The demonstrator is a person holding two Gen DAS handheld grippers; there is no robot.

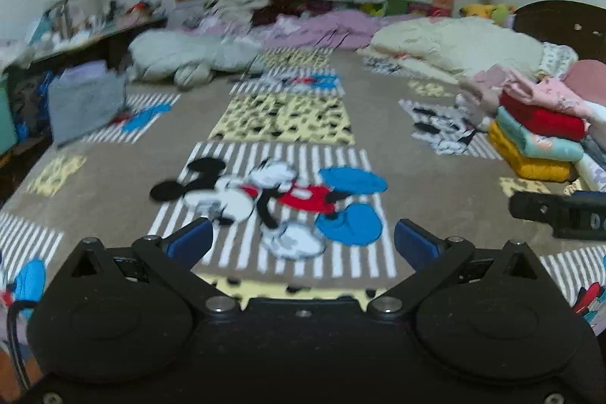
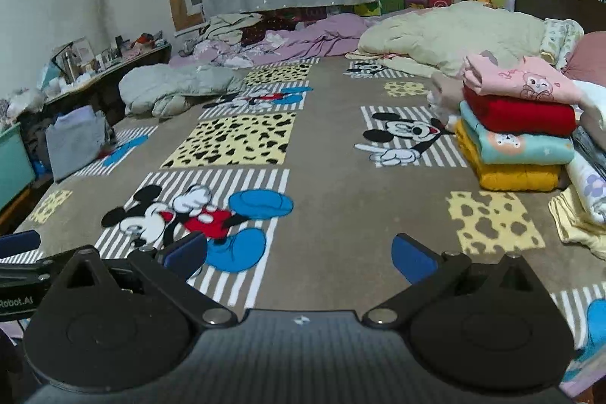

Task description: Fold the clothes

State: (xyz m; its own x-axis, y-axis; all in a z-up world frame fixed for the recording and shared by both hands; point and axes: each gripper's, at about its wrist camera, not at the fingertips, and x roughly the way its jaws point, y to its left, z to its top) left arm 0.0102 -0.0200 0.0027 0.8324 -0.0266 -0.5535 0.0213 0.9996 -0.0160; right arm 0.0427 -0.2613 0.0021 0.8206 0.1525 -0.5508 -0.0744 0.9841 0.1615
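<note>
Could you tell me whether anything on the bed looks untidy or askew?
The stack of folded clothes looks neat. A rumpled grey-green garment lies unfolded near the bed's far left edge, and crumpled lilac bedding is bunched behind it.

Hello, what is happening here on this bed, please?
A person is folding clothes with two tools. The left hand-held gripper and right hand-held gripper both hover open and empty over the brown cartoon-print bedspread. At the right side, a stack of folded clothes already stands: pink on red, on teal, on yellow. A crumpled grey-green garment lies farther back, unfolded.
</note>
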